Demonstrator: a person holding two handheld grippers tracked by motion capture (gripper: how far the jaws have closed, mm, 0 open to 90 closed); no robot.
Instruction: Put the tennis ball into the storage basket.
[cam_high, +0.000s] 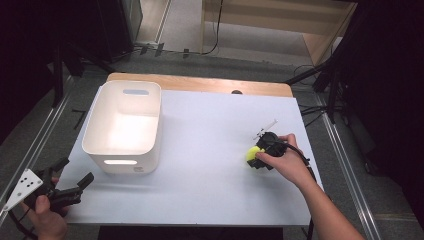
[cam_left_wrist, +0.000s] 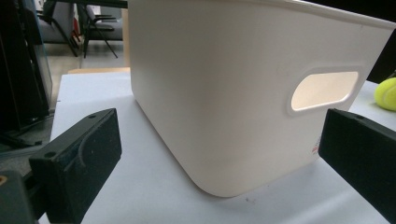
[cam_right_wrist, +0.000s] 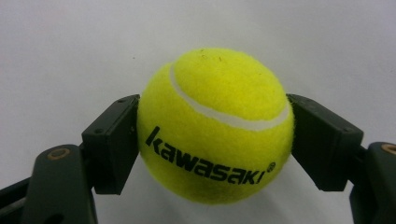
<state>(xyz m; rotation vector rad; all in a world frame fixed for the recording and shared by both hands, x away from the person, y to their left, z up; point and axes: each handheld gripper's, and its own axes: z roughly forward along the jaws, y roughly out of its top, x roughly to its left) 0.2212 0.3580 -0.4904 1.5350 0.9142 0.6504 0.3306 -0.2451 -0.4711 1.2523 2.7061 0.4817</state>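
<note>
Right gripper (cam_right_wrist: 212, 135): jaws closed on the tennis ball (cam_right_wrist: 215, 123), one pad pressed to each side near its widest part; ball held low over the white bench (cam_high: 210, 150). Grip is judged centred and sound. Left gripper (cam_high: 67, 187): jaws spread wide, nothing between them, parked just short of the white bin (cam_high: 122, 125). The bin lies well off to the left of the right gripper. Advised: ball to be lifted clear above the rim, squeeze kept steady, and released only once over the bin's open top.
</note>
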